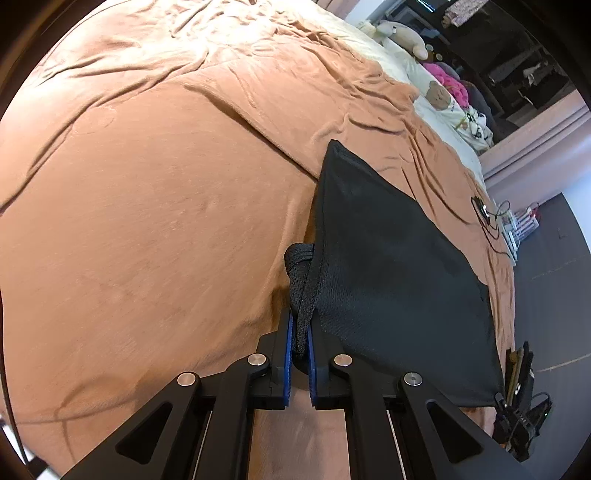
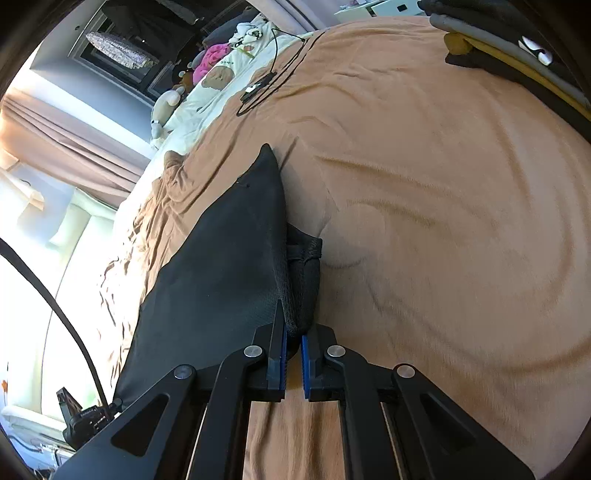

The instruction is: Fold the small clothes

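Left wrist view: the left gripper (image 1: pixel 301 339) is clenched on a bunched edge of a black garment (image 1: pixel 388 266), the knit fabric pinched between its blue pads (image 1: pixel 289 354). From the pinch the cloth spreads as a taut dark sheet toward 3 o'clock, one corner pointing to 12 o'clock and resting on the orange blanket (image 1: pixel 147 221) that covers the bed. At 4 o'clock, by the sheet's far corner, part of the other gripper shows. Near 1 o'clock lie plush toys (image 1: pixel 402 35) and a pink bundle (image 1: pixel 448 83) on a cream sheet.

Right wrist view: the right gripper (image 2: pixel 293 345) is likewise clamped on a gathered edge of the same garment (image 2: pixel 221 277), which fans out toward 9 o'clock with its tip at 12 o'clock. A black cable (image 2: pixel 275 70) with a small device lies on the blanket (image 2: pixel 443 221) near 11 o'clock. Folded clothes (image 2: pixel 509 48) are stacked at 1 o'clock.
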`<action>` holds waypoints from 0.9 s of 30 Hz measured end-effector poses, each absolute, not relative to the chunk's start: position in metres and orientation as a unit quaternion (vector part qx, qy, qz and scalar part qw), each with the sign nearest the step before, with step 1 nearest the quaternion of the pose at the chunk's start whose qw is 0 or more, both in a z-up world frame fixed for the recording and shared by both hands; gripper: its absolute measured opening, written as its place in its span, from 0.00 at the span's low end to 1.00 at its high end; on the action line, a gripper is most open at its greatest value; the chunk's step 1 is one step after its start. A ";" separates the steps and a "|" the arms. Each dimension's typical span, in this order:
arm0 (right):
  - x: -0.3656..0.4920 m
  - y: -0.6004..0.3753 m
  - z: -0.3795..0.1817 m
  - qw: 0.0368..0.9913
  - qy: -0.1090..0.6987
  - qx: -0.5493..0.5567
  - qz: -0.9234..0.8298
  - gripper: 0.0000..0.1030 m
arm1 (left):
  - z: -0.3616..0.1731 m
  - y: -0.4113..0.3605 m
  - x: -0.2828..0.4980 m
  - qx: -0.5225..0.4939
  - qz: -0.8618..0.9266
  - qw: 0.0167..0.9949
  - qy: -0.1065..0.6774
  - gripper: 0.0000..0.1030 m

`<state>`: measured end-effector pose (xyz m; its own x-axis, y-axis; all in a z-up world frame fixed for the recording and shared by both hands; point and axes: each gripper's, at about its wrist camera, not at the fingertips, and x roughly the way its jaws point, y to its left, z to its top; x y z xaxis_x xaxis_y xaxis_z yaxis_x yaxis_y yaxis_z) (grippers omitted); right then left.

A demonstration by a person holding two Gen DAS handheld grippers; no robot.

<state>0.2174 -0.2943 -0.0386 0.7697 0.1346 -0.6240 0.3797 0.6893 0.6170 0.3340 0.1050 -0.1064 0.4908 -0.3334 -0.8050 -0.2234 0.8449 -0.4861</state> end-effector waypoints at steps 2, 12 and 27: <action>0.211 -0.292 -0.037 0.857 0.334 0.387 -0.070 0.02 | -0.100 0.106 0.329 -0.274 -0.036 0.819 0.503 0.07; 0.190 -0.288 -0.046 0.850 0.369 0.371 -0.061 0.03 | -0.120 0.121 0.314 -0.306 -0.037 0.800 0.515 0.07; 0.195 -0.276 0.004 0.883 0.334 0.306 -0.123 0.59 | -0.154 0.121 0.308 -0.347 -0.064 0.782 0.513 0.50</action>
